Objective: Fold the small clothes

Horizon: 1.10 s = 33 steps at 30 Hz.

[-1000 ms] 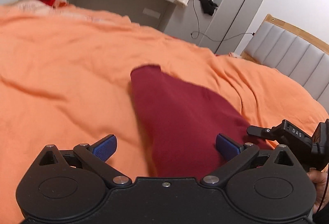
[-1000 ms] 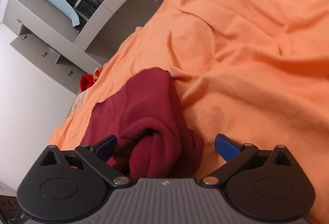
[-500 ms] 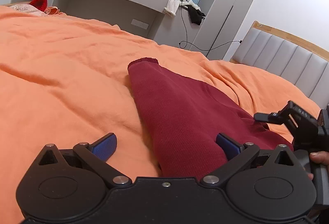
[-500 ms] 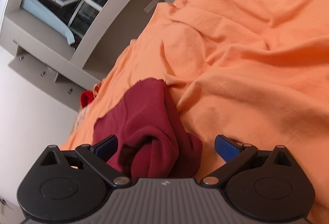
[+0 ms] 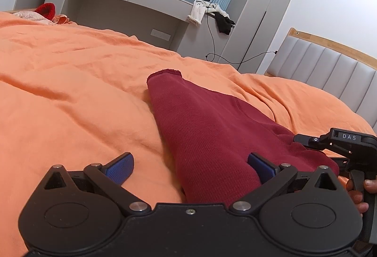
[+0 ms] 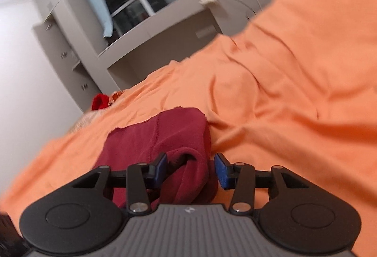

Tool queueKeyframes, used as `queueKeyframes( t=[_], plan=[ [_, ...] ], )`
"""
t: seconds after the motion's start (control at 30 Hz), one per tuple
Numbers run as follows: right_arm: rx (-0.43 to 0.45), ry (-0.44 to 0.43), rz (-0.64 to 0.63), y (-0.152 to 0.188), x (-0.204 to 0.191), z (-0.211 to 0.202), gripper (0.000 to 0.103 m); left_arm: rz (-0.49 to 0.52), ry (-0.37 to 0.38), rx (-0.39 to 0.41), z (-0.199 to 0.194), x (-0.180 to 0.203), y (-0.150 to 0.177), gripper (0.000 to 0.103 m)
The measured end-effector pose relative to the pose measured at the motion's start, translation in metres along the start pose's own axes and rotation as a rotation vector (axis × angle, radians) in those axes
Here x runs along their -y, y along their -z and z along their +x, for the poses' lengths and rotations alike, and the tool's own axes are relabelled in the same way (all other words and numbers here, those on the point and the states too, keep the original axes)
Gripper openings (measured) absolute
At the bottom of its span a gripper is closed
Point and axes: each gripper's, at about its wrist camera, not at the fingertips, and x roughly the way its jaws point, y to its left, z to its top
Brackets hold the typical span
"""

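The only writing I can read is "DAS", in pale letters on the black body of the right tongs (image 5: 304,139), seen from the left wrist at the frame's right edge. A small logo sits on the grey ribbed housing in the right wrist view, too small to make out.

The dark red garment (image 5: 212,134) lies on the bed's orange sheet (image 5: 70,96), its cuffed end pointing toward the grey cabinets and its near end running under both tools.

The left tongs (image 5: 190,166) stand released, blue pads spread wide, one over bare sheet and the other above the cloth, neither pressing on it.

The right tongs (image 6: 190,168) have just been closing, with a bunched fold of the garment (image 6: 160,134) between the pads. The left pad touches the fabric; the right pad still shows a sliver of gap, so no grip is made.

That view is smeared by motion, and the window and shelf are blurred. A hand (image 5: 355,193) holding the right tool is cut off by the frame's edge. The garment's near hem is hidden behind the housings.
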Motion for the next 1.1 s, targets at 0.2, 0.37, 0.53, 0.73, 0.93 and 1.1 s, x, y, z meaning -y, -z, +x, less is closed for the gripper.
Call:
queueKeyframes(
  t=[0.2,0.37,0.53,0.73,0.93,1.1],
  plan=[
    [0.008,-0.007,0.054,-0.003,0.008,0.001,0.06,0.0,0.0,0.0,0.0,0.0,0.0,0.103],
    [0.011,-0.071,0.205,-0.012,0.028,0.004,0.059,0.0,0.0,0.0,0.0,0.0,0.0,0.103],
    [0.0,-0.039,0.144,-0.014,0.02,0.016,0.027,-0.001,-0.002,0.001,-0.001,0.0,0.0,0.103],
    [0.092,-0.068,-0.086,-0.01,-0.015,0.004,0.015,-0.002,-0.005,0.003,-0.001,0.0,0.001,0.102],
    [0.139,-0.106,-0.361,0.006,-0.06,-0.006,0.015,-0.001,-0.006,0.006,0.0,0.0,0.001,0.103],
    [0.128,-0.132,-0.399,0.012,-0.07,-0.007,0.015,-0.001,-0.007,0.007,0.0,0.001,0.001,0.103]
  ],
)
